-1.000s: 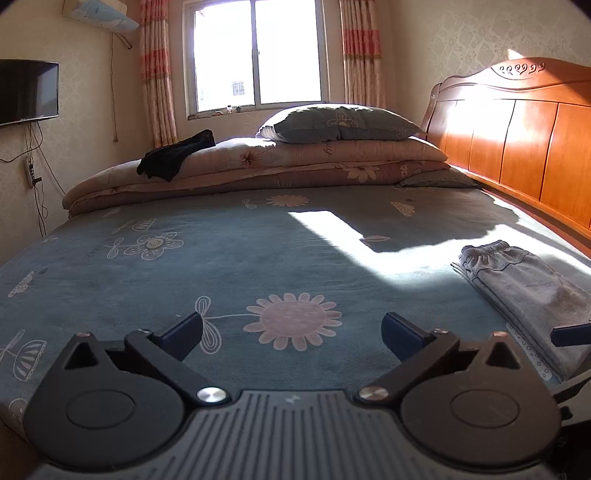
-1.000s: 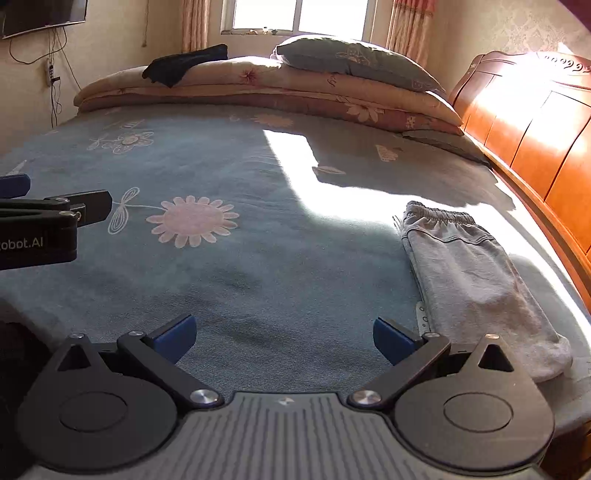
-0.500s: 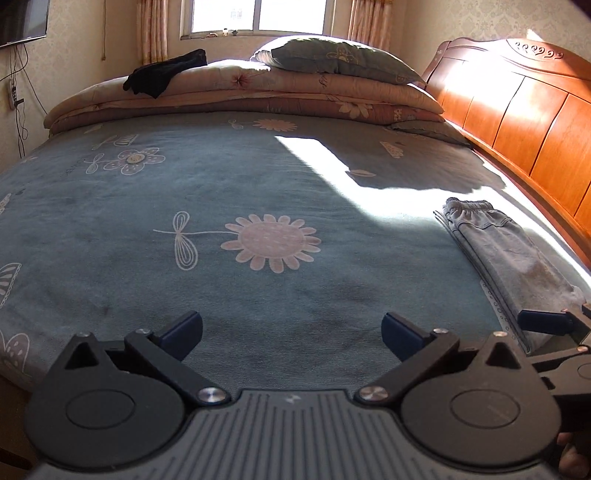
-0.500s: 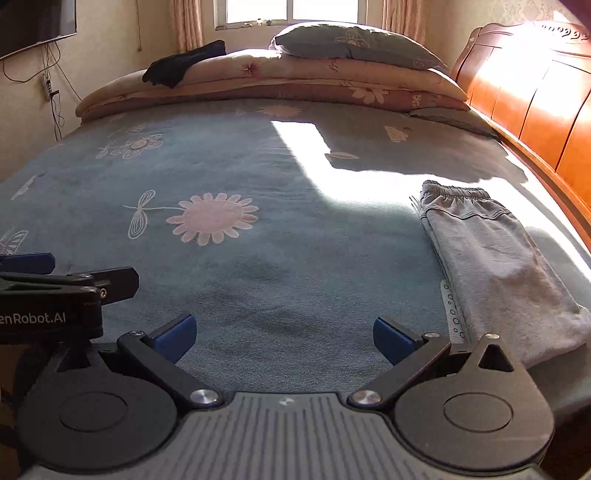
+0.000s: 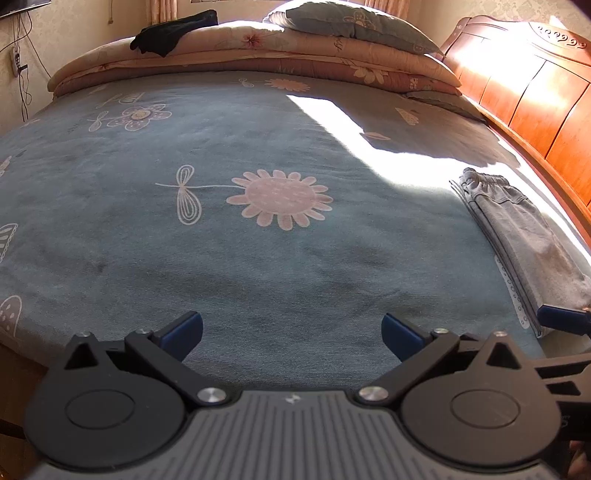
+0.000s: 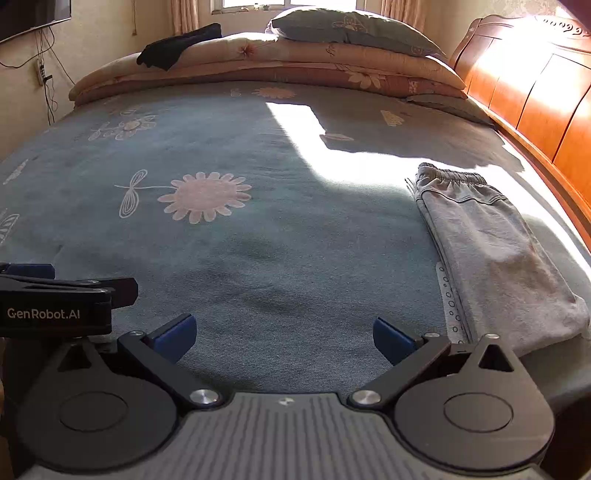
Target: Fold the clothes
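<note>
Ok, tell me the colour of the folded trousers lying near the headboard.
Light grey, with a gathered elastic waistband; the folded trousers show best in the right wrist view.

A home bedroom: bed (image 5: 258, 277), wooden headboard (image 5: 535, 92), pillow (image 6: 351, 31), folded quilts (image 6: 295, 62).

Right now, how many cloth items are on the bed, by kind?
Grey trousers, folded: 1
Black garment on the bedding: 1
Pillow: 1
Folded quilts, stacked: at least 2
Total: at least 5, all lying on the blue flowered bed cover.
</note>
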`<move>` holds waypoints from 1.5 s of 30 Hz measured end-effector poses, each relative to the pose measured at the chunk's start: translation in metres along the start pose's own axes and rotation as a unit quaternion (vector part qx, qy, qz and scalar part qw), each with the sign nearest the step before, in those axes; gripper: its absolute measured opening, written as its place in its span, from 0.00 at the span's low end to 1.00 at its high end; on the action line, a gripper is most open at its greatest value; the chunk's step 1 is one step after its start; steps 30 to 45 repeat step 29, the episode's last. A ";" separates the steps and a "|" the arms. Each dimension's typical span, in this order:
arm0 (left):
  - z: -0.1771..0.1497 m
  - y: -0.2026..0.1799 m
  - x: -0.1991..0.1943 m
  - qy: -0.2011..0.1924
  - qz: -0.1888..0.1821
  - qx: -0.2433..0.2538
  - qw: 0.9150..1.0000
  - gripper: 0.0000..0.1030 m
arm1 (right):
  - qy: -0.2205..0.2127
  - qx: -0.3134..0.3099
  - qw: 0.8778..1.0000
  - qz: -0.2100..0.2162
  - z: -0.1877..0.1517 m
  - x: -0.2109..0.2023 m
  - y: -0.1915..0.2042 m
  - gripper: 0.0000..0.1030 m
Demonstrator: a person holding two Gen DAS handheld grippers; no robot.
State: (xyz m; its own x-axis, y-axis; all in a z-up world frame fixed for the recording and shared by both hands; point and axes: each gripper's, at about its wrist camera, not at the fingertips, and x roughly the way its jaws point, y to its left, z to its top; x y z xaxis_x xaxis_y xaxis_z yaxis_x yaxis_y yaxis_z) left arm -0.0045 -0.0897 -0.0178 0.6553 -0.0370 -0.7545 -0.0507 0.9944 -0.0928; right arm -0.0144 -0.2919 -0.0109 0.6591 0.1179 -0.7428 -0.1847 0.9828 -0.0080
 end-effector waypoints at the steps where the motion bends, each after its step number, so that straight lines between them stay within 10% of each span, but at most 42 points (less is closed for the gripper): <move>1: 0.000 0.000 0.000 0.001 0.000 0.000 1.000 0.99 | 0.001 0.001 1.000 -0.001 0.000 0.000 0.000 1.00; 45: 0.000 0.010 0.000 0.010 0.020 0.005 1.000 0.99 | 0.011 0.032 0.999 -0.004 -0.003 0.004 -0.007 1.00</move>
